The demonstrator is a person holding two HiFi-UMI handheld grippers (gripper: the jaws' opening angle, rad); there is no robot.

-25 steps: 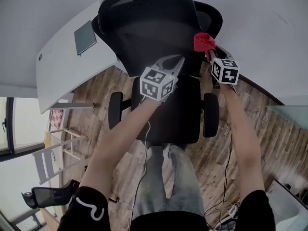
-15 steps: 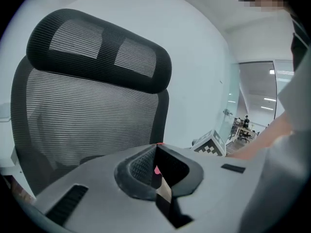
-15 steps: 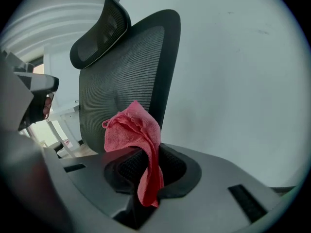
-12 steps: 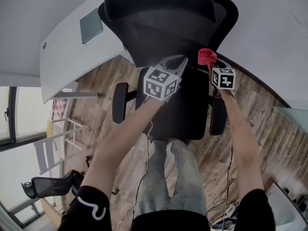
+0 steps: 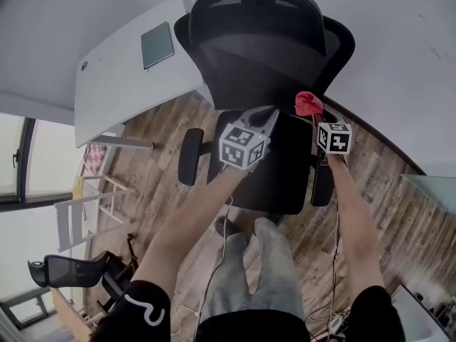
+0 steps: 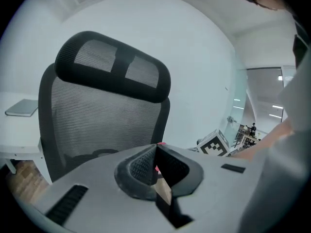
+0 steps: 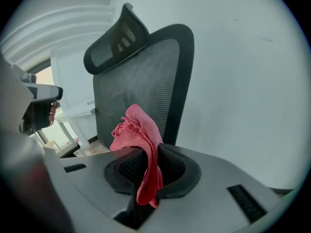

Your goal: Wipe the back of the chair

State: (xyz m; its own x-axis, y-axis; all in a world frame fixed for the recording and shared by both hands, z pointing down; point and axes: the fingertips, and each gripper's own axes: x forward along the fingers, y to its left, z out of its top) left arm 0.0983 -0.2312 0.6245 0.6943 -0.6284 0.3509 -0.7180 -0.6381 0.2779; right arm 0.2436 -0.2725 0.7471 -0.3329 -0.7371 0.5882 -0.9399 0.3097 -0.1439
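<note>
Head view only: black mesh chair from above, its back at the far side and the seat nearer. A white desk with a tablet on it stands far left, over a wood floor. Both bare forearms reach forward over the seat, the left one slanting in from near left, the right one almost straight. The left gripper is above the seat's far edge. The right gripper is at the right, beside the right edge of the chair back.

Left gripper view: left gripper has its jaws pressed together with nothing between them. The mesh back and headrest of the chair fill the scene beyond, not touched. The right gripper's marker cube shows at the right.

Right gripper view: right gripper is clamped on a red cloth, which bunches above the jaws and hangs below them. The chair back is right behind the cloth; contact unclear. In the head view the red cloth sits at the gripper tip.
</note>
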